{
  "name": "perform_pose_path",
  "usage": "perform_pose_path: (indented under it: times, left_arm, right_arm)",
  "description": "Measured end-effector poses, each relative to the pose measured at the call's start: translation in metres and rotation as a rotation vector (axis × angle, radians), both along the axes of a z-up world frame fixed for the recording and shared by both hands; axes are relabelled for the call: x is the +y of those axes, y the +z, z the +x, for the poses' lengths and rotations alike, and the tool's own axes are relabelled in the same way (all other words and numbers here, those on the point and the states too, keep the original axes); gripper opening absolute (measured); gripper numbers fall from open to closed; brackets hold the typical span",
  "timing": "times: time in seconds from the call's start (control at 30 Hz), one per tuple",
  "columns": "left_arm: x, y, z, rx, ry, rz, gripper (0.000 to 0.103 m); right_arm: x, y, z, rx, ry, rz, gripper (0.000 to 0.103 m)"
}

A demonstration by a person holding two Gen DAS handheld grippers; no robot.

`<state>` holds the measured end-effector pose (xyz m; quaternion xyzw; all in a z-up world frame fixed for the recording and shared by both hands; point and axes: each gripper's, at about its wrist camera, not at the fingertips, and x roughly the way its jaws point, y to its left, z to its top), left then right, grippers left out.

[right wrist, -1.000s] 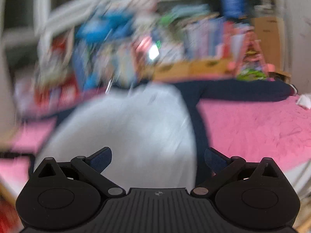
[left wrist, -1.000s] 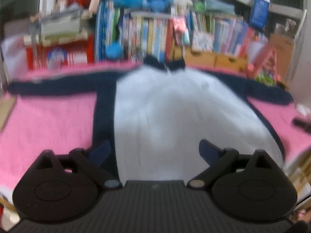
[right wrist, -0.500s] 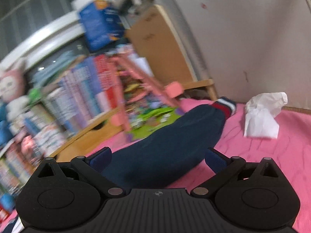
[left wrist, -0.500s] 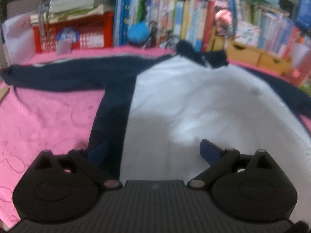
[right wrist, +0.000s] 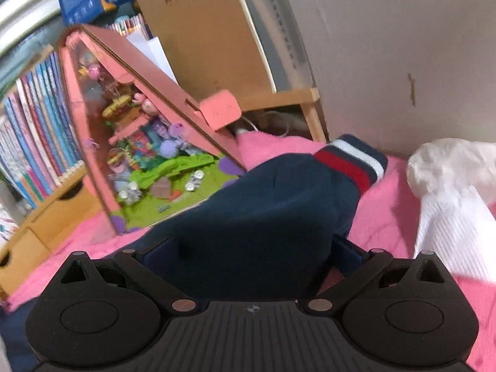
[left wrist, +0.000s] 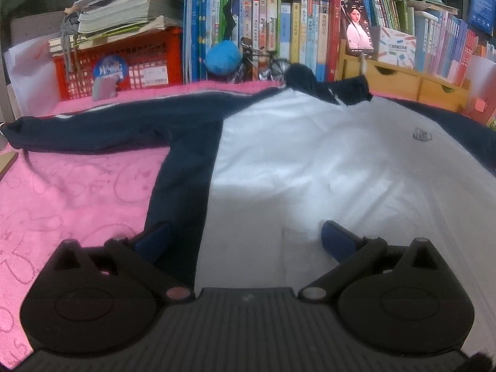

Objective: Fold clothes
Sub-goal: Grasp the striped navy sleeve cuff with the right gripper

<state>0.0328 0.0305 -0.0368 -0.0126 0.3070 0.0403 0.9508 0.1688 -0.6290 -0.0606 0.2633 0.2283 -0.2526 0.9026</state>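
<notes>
With the jacket point(left wrist: 310, 161) spread flat on the pink bed cover point(left wrist: 68, 192), left claw point(left wrist: 245, 238) hangs wide open over its hem, gripping nothing. Right wrist: right claw point(right wrist: 248, 248) wide, straddling the navy sleeve point(right wrist: 263, 210) near the striped cuff point(right wrist: 350, 161), not pinched yet. Risk: closing shallow grabs one layer and sleeve slips; crumpled tissue point(right wrist: 449, 186) just beside could snag.

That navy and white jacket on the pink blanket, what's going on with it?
A person with a gripper in each hand is starting to fold it. The jacket lies spread flat on the pink blanket, sleeves out. The left gripper hovers open over the hem. The right gripper sits open around the sleeve near its striped cuff, not yet gripping.
</notes>
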Motion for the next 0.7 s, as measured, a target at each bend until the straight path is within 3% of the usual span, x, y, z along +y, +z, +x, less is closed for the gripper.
perform_pose_path:
  times: [0.03, 0.07, 0.1, 0.17, 0.27, 0.43, 0.63, 0.67, 0.7]
  left_arm:
    - [0.0, 0.0, 0.0, -0.001, 0.0, 0.0, 0.103]
    - [0.0, 0.0, 0.0, -0.003, 0.001, 0.0, 0.103]
    - [0.0, 0.0, 0.001, -0.004, 0.001, 0.0, 0.103]
    - [0.0, 0.0, 0.001, -0.006, 0.002, 0.0, 0.103]
    - [0.0, 0.0, 0.0, -0.008, 0.001, -0.002, 0.103]
    - [0.001, -0.001, -0.001, -0.011, -0.001, -0.007, 0.103]
    - [0.003, 0.0, -0.002, -0.017, -0.004, -0.018, 0.103]
    - [0.003, 0.0, -0.002, -0.019, -0.006, -0.022, 0.103]
    - [0.004, -0.001, -0.002, -0.021, -0.008, -0.026, 0.103]
  right_arm:
    - [-0.002, 0.0, 0.003, -0.002, -0.009, 0.003, 0.1]
    - [-0.003, 0.0, 0.004, 0.0, -0.026, 0.002, 0.085]
    - [-0.004, 0.001, 0.005, 0.013, -0.044, 0.005, 0.058]
    - [-0.006, 0.004, 0.004, 0.039, -0.073, 0.018, 0.03]
    - [-0.008, 0.014, -0.007, -0.025, -0.038, 0.064, 0.014]
    - [0.023, 0.062, -0.029, -0.169, 0.053, -0.008, 0.01]
    - [0.111, 0.136, -0.039, -0.314, 0.274, -0.117, 0.01]
    - [0.12, 0.14, -0.038, -0.319, 0.284, -0.119, 0.016]
    - [0.13, 0.145, -0.036, -0.325, 0.294, -0.12, 0.029]
